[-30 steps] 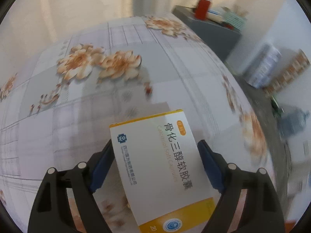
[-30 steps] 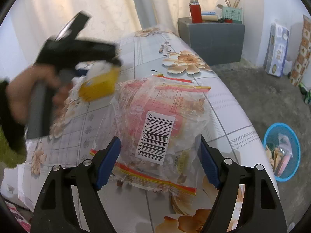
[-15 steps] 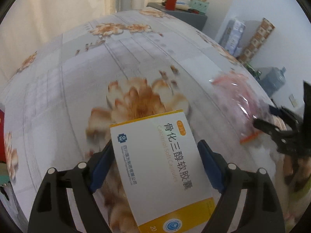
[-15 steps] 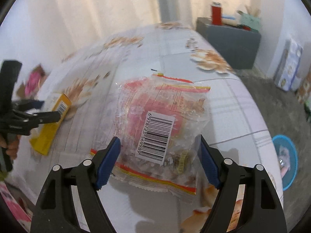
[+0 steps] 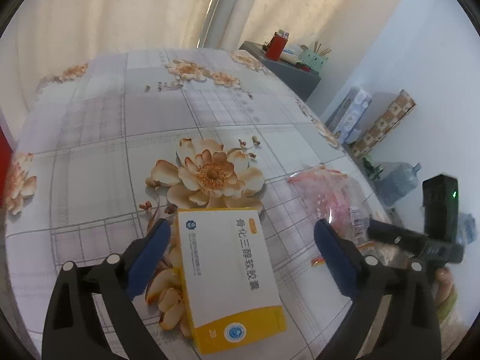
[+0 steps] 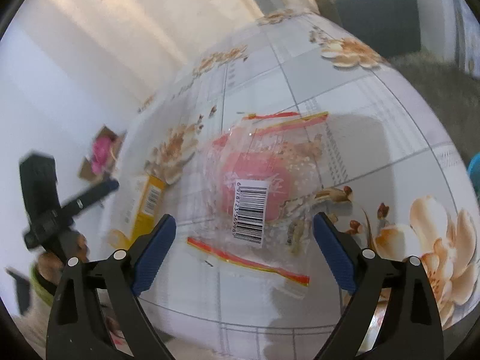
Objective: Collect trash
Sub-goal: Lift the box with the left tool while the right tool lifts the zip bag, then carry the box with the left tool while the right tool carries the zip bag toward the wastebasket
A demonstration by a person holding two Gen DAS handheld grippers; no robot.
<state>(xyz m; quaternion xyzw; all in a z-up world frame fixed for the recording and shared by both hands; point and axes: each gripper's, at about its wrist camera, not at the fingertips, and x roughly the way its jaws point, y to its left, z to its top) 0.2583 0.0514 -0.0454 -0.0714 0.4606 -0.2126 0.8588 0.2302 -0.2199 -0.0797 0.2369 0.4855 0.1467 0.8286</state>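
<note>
A white and yellow medicine box (image 5: 228, 270) lies flat on the flowered tablecloth (image 5: 99, 156). My left gripper (image 5: 243, 225) straddles it with jaws opening; the right pad stands well off the box and the left pad sits just beside its edge. A clear plastic bag with red print and a barcode (image 6: 258, 162) lies on the table between the widening jaws of my right gripper (image 6: 243, 219), neither pad touching it. The bag (image 5: 324, 192) also shows at the right of the left wrist view. The box (image 6: 147, 204) shows at the left of the right wrist view.
A grey cabinet (image 5: 294, 69) with a red container (image 5: 277, 46) stands beyond the table's far corner. Cartons (image 5: 349, 114) and a water jug (image 5: 399, 180) line the right wall. A blue basin (image 6: 475, 171) sits on the floor by the table edge. Cardboard with something pink (image 6: 102, 153) lies left.
The left gripper swung across the table toward the bag, then let go of the box, which now rests on the cloth. The right gripper turned left and opened off the bag.
</note>
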